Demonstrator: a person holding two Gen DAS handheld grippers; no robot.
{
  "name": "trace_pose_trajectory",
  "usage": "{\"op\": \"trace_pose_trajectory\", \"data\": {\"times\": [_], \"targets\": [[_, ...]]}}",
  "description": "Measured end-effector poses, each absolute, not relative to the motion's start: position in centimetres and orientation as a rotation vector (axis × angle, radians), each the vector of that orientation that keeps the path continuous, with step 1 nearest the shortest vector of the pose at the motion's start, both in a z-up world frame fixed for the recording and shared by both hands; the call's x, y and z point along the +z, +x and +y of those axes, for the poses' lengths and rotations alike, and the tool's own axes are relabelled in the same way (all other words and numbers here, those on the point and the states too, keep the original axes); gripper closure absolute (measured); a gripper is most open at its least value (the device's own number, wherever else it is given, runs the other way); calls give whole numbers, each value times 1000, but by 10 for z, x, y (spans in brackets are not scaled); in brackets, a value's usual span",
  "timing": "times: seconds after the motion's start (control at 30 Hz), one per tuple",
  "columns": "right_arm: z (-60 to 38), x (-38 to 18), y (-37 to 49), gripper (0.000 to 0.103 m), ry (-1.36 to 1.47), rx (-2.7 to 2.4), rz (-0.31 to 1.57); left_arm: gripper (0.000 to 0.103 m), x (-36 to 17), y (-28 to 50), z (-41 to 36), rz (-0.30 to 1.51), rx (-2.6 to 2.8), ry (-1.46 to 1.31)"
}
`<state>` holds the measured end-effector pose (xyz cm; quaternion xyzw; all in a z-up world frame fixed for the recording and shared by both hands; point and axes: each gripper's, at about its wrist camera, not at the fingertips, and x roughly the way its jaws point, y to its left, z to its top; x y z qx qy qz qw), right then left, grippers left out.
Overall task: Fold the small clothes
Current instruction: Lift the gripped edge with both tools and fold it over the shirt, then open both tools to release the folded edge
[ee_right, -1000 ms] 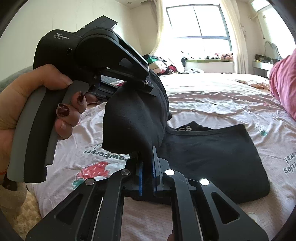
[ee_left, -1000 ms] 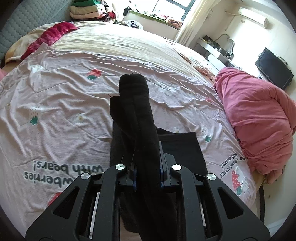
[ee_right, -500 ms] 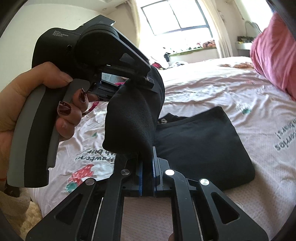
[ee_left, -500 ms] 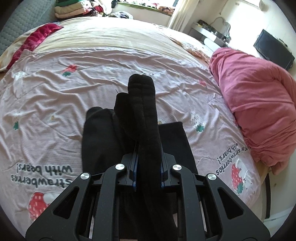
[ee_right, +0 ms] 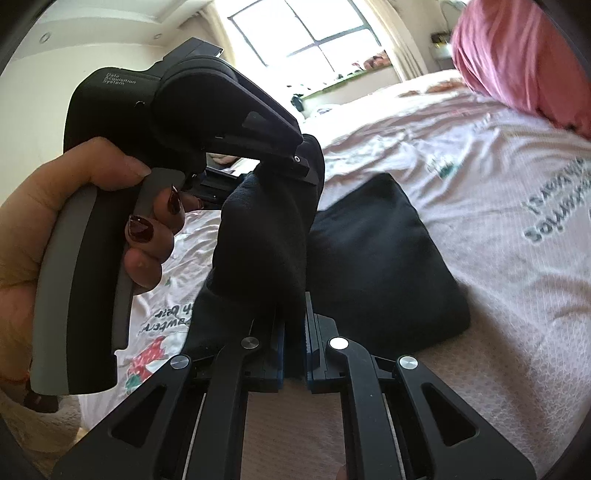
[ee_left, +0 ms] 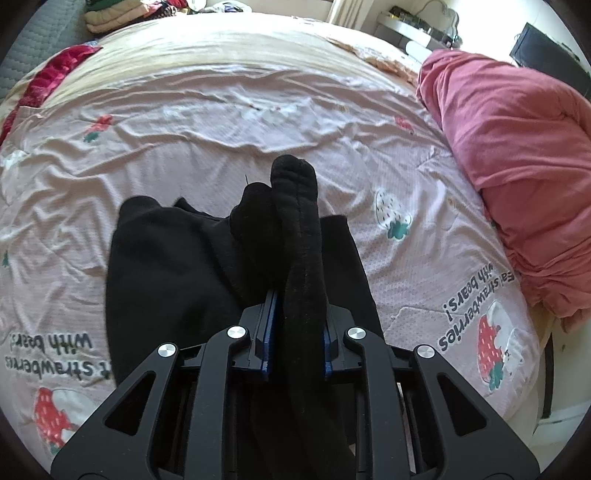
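Observation:
A black garment (ee_left: 166,266) lies partly flat on the pink strawberry bedsheet (ee_left: 258,122). A thick rolled edge of it (ee_left: 295,206) rises between the pads of my left gripper (ee_left: 297,314), whose jaws are opening slightly with the cloth still clamped between them. In the right wrist view my right gripper (ee_right: 295,325) is shut on a raised fold (ee_right: 266,229) of the same garment. The flat part (ee_right: 376,266) lies just beyond it. A hand (ee_right: 55,229) holds the left gripper's handle directly above the fold.
A bulky pink duvet (ee_left: 517,155) is heaped along the bed's right side. A red cloth (ee_left: 55,74) and stacked clothes (ee_left: 107,18) lie at the far left. The bed's near right edge (ee_left: 535,369) drops to the floor.
Both grippers have sunk toward the bed with the black cloth in them. More of the flat garment now shows under and to the left of the left gripper. The right gripper has rolled.

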<state>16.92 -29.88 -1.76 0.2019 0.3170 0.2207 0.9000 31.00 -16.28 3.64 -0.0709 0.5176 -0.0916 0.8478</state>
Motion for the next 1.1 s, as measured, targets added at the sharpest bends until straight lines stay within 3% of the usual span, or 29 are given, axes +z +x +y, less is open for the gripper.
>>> {"op": "trace_pose_trajectory", "data": {"times": [0.5,0.63,0.73,0.87,0.93,1.0,1.1], "targets": [[-322,-39,169,95,551,436,743,82,13,325,-206,1137,-238,-118],[-326,-40,166,94,571,432,755,60,13,324,-208,1142,-303,-169],[-329,-39,163,91,579,439,754,59,25,317,-200,1093,-357,-222],[-330,-30,156,79,539,460,738,54,54,298,-171,953,-324,-196],[-334,-26,153,69,542,478,734,54,59,289,-147,909,-252,-176],[-337,-22,153,46,564,503,737,54,56,281,-124,895,-192,-164],[-344,-11,162,39,597,530,755,54,41,270,-101,902,-127,-129]]}}
